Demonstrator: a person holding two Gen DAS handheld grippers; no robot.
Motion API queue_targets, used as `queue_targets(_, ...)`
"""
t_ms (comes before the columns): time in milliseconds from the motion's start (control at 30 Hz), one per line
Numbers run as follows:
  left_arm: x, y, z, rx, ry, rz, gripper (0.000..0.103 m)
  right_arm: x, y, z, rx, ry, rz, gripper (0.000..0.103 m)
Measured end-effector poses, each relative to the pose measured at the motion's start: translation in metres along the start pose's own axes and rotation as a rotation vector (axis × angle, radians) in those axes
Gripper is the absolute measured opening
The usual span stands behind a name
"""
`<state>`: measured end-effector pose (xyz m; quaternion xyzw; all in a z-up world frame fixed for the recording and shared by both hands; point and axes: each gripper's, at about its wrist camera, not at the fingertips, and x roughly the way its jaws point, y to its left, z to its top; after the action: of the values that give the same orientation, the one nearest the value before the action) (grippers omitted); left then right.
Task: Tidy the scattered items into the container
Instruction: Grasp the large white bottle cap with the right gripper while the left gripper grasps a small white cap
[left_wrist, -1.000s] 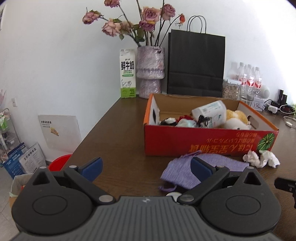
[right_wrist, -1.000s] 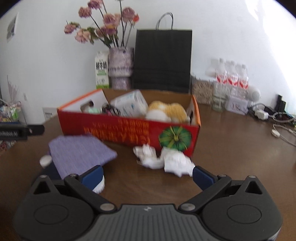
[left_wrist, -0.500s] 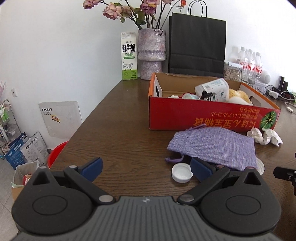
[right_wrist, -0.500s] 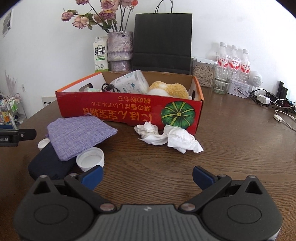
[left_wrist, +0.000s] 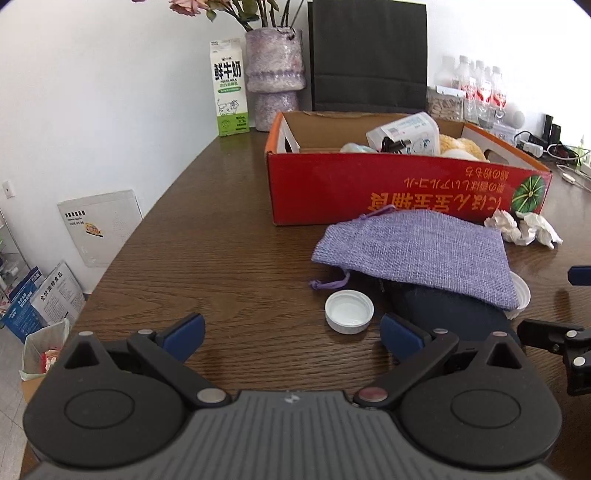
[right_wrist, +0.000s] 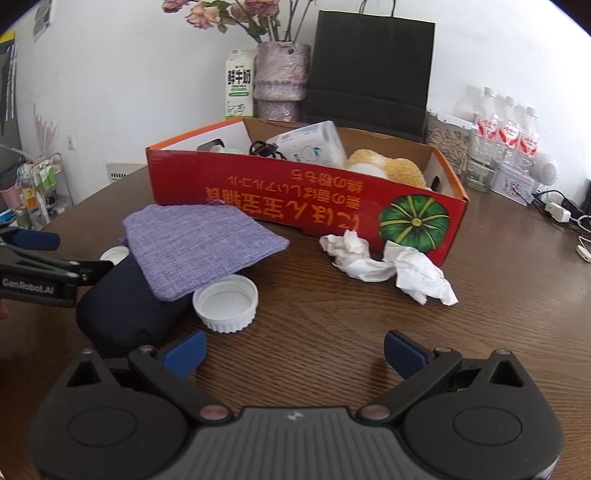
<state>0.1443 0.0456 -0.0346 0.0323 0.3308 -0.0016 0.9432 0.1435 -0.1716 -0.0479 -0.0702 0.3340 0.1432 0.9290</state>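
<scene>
We hold both grippers, left (left_wrist: 291, 330) and right (right_wrist: 293, 350), fingers spread and empty. Before the red box (right_wrist: 306, 195) lie a purple pouch (right_wrist: 199, 245), white caps (right_wrist: 225, 302) and crumpled tissues (right_wrist: 388, 264).

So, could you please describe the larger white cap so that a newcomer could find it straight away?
Start at the red cardboard box on the brown table. In front of it lies a purple woven pouch over a dark navy case. The larger white cap sits open side up at the pouch's near corner; a smaller cap peeks out behind.
</scene>
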Motion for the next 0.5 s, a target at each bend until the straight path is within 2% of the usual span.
queue_targets(500,0.011,0.002,0.002,-0.040,0.019,-0.034,0.103,0.021,0.002,0.011,0.048,0.000,0.020,0.103)
